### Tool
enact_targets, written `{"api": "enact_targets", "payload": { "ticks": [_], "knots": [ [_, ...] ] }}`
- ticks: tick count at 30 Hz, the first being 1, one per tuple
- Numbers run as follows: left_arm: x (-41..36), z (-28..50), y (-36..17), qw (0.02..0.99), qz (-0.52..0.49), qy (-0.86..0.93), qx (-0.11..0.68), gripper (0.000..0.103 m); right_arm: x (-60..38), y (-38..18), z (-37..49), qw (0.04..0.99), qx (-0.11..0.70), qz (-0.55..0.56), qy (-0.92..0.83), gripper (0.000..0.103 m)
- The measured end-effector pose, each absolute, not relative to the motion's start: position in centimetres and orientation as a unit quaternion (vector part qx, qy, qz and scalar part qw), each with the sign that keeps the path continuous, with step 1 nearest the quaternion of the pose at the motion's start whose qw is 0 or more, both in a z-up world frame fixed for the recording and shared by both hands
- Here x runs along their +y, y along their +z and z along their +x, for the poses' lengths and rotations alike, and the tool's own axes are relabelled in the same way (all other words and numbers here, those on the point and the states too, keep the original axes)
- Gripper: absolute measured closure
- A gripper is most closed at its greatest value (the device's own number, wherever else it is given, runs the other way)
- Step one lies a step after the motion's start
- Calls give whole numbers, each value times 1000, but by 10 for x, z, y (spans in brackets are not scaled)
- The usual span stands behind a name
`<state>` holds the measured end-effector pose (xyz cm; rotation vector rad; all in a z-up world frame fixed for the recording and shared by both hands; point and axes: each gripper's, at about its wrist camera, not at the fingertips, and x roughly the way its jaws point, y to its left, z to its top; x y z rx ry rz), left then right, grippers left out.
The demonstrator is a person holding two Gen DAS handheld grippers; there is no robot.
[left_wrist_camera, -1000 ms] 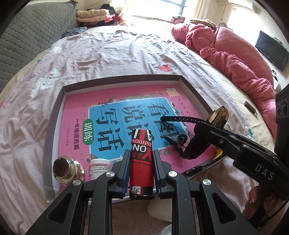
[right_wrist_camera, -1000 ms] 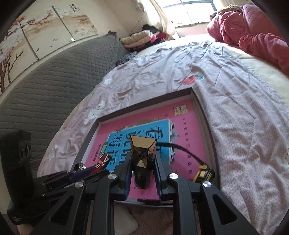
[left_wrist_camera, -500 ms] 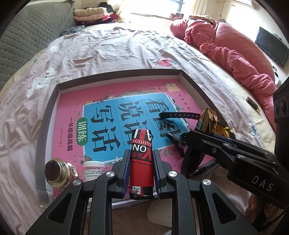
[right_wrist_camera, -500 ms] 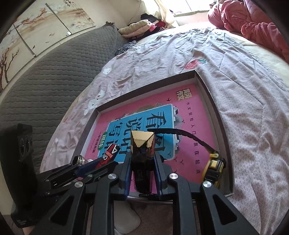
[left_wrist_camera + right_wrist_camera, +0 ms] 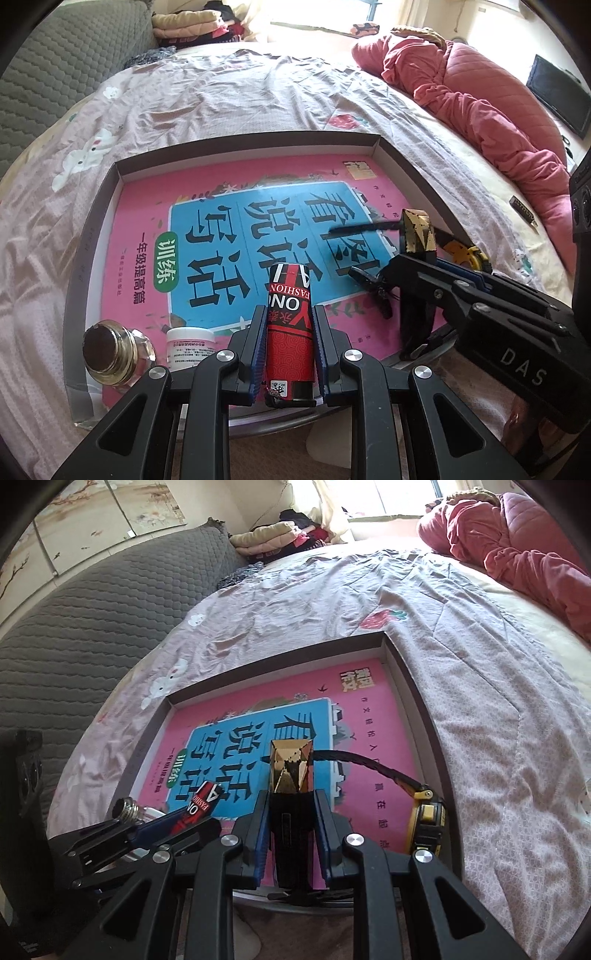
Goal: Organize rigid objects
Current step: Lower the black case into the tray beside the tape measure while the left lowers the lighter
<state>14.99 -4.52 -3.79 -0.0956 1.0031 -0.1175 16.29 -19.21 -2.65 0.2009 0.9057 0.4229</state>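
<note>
My left gripper (image 5: 290,314) is shut on a red and black cylinder (image 5: 290,325) printed "FASHION", held over the near edge of a shallow grey box (image 5: 99,206) lined with a pink and blue book (image 5: 258,225). My right gripper (image 5: 291,801) is shut on a black bottle with a faceted gold cap (image 5: 291,768), over the same near edge. In the left wrist view the right gripper (image 5: 417,254) and gold cap (image 5: 417,232) show at right. In the right wrist view the left gripper (image 5: 192,812) shows at lower left.
In the box lie a glass bottle with a metal neck (image 5: 107,350), a small white jar (image 5: 190,343), a yellow tape measure (image 5: 424,823) with a black strap (image 5: 362,762) and a small black clip (image 5: 373,286). The box sits on a pink bedsheet (image 5: 240,92); a red quilt (image 5: 480,96) lies at right.
Both grippers kept their hold and shifted slightly over the box's near edge; the gold-capped bottle now stands more upright and closer to the tape measure in the left view.
</note>
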Motion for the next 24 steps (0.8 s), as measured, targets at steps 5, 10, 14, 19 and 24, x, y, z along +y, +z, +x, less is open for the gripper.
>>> {"api": "enact_targets", "payload": {
  "ticks": [5,10,14,19,24],
  "knots": [
    [-45,151,-40,874,-43,-52,481,80,-189,-28,164,877,434,78,188,80],
    [-45,153,-42,875,-43,-50,479,80,-184,-32,166,879,440,65,171,80],
    [-45,155,-42,875,-43,-50,479,80,-184,-33,168,880,439,68,167,80],
    [-45,155,-42,876,-42,-47,478,80,-185,-33,168,881,437,70,167,80],
    [-46,154,-41,877,-42,-43,477,80,-186,-33,169,881,435,79,167,80]
  ]
}}
